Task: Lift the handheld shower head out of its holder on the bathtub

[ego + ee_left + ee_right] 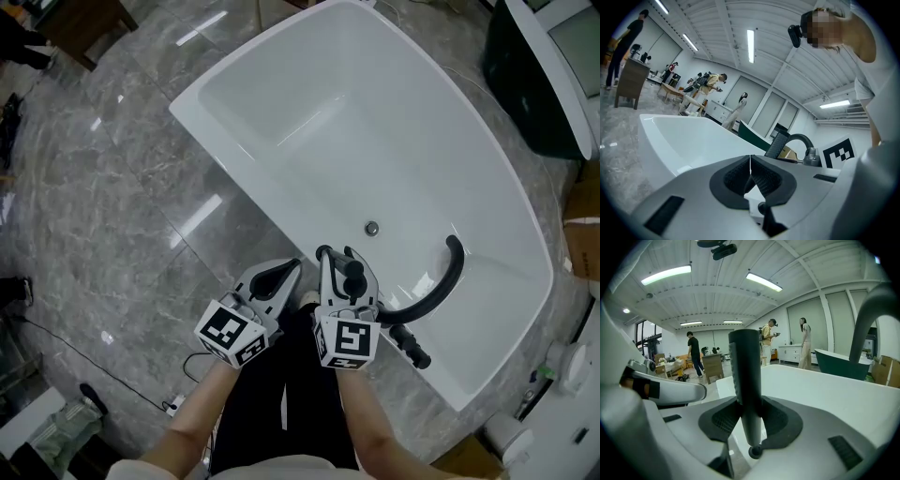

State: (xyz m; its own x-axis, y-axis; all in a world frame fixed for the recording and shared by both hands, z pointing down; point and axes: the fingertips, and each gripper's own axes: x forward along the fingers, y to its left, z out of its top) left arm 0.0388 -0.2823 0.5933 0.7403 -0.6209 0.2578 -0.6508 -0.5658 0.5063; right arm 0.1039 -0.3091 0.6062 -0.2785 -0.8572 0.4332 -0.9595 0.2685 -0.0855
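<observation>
**Right tool** (750, 417) (336, 255): clenched on the dark grey cylindrical handheld shower head (745, 371), with a ribbed pad pressing on each side of it.

**Left tool** (750, 161) (291, 266): jaws closed together with nothing between them. It is held just beside the right tool without touching it.

**Shower head, place:** in the right tool's grip, over the near rim of the white oval bathtub (234, 141) and near the black curved tap spout (448, 277).

**Shower head, axis:** the right gripper view shows it near upright. Its long axis runs from a small round end below the pads to a flat top above the jaws. The head view sees it almost end-on, as a short dark stub (354, 272).

**Head view only:** the whole basin, the round metal drain (372, 228), the grey marble floor (103, 187) and both forearms.

**Left gripper view only:** the spout from the side (799, 138), with the right tool's marker cube (839, 152) next to it.

**Right gripper view only:** a dark green tub (843, 364) and people standing far back in the room.

**Hard to make out:**
- The holder cannot be picked out.
- The black fittings (412, 352) on the rim are partly covered by the right tool.
- A dark ribbed part (778, 145) beside the spout cannot be identified.
- No view shows whether a hose hangs from the shower head.
</observation>
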